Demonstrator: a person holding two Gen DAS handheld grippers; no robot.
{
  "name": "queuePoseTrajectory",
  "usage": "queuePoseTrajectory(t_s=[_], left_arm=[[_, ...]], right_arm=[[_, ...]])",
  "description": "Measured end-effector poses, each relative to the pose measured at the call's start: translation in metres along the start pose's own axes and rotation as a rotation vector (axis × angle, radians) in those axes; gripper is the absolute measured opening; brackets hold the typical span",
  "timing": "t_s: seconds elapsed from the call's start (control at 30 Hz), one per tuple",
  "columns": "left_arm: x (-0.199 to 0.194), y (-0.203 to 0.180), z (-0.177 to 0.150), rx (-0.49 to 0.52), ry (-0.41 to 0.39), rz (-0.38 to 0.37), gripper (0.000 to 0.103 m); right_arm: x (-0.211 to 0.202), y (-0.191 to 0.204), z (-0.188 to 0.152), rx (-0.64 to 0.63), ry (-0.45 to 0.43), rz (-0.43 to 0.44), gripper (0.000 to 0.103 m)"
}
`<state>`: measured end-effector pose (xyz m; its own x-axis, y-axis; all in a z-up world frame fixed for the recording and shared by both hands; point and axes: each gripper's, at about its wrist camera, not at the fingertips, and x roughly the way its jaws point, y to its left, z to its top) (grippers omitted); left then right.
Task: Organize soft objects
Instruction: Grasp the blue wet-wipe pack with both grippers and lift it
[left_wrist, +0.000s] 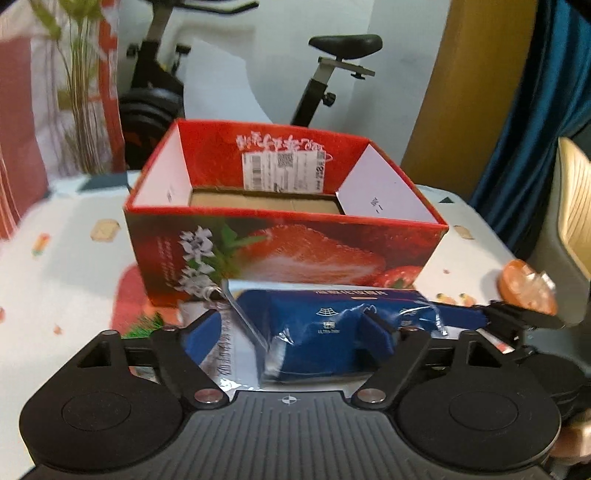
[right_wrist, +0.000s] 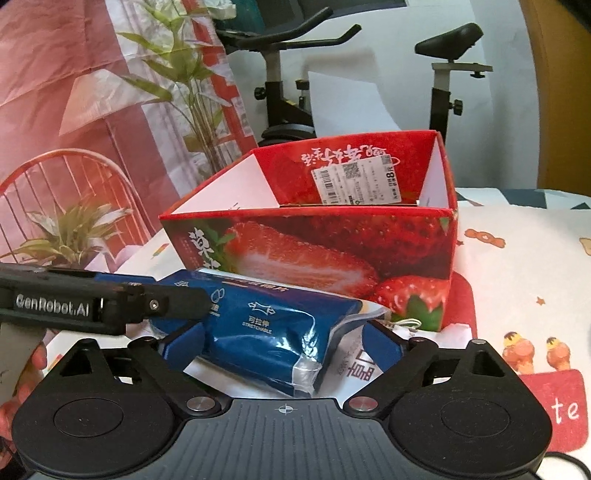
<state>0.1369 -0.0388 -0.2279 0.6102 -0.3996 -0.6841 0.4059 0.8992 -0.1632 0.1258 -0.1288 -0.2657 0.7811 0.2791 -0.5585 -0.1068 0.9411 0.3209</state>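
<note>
Right now both my tongs sit around one blue soft pack (left_wrist: 325, 332), which lies just in front of the strawberry-print box (left_wrist: 280, 254) on the tabletop (left_wrist: 62, 266).

Left tongs (left_wrist: 291, 338): fairly wide apart, blue pads on either side of the pack. The right-hand pad (left_wrist: 376, 341) presses against the wrapper; the other pad (left_wrist: 201, 336) looks slightly off it, so I can't tell if the grip is firm.

Right tongs (right_wrist: 282, 345): also wide, straddling the same pack (right_wrist: 266, 328) from the other end. The pad (right_wrist: 184, 345) nearest the left tool touches the blue film; the far pad (right_wrist: 382, 347) sits beside the clear flap and a white printed sheet (right_wrist: 351, 362), contact unclear.

In the right wrist view the left tool's black arm (right_wrist: 110, 302) crosses over the pack's near corner. Box is open-topped, with a barcode label (left_wrist: 284, 171) on the inner back wall and a brown cardboard floor. An orange wrapped item (left_wrist: 526, 286) lies off to the right of the box.
</note>
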Motion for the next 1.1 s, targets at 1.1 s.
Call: queuePoseTrajectory(t_s=[1.1], left_arm=[[-0.032, 0.018, 0.046, -0.037, -0.047, -0.126, 0.057]], right_arm=[[-0.020, 0.021, 0.058, -0.137, -0.073, 0.060, 0.058]])
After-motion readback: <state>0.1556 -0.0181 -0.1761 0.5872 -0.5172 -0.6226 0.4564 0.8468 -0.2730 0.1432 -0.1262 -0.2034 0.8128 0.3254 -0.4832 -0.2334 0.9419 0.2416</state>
